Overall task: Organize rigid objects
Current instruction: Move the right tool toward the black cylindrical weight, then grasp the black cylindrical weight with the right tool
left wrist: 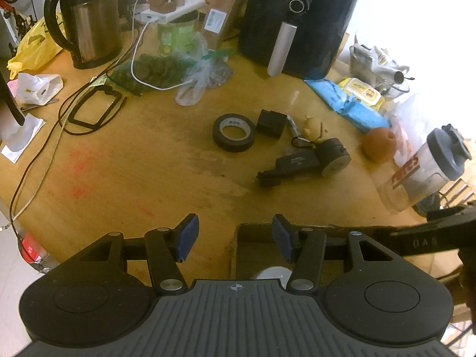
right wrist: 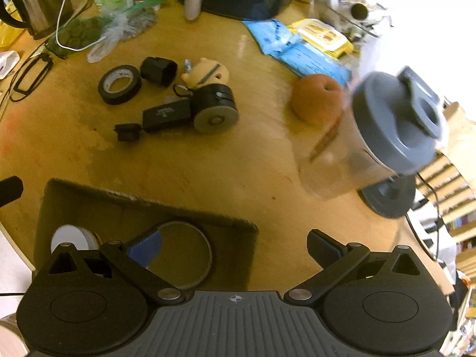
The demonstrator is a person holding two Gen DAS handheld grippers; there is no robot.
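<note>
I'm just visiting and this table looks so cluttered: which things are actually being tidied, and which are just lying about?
Being tidied, probably:
cardboard box
tape roll
black cube
black gadget
toy figure
shaker bottle

Just lying about:
kettle
air fryer
wipes pack
orange fruit

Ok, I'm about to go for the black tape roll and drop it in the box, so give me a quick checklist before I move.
1. Left gripper open and empty: ok, fingers apart, nothing between them.
2. Right gripper open and empty: ok.
3. Black tape roll free to grasp: ok, it lies flat on the table; the black cube sits close on its right.
4. Room in the cardboard box: ok; it holds a white roll and a round tin, with floor bare.
5. Path clear: ok, bare table between box and tape.
6. Shaker bottle stable: cannot tell, blurred.
</note>
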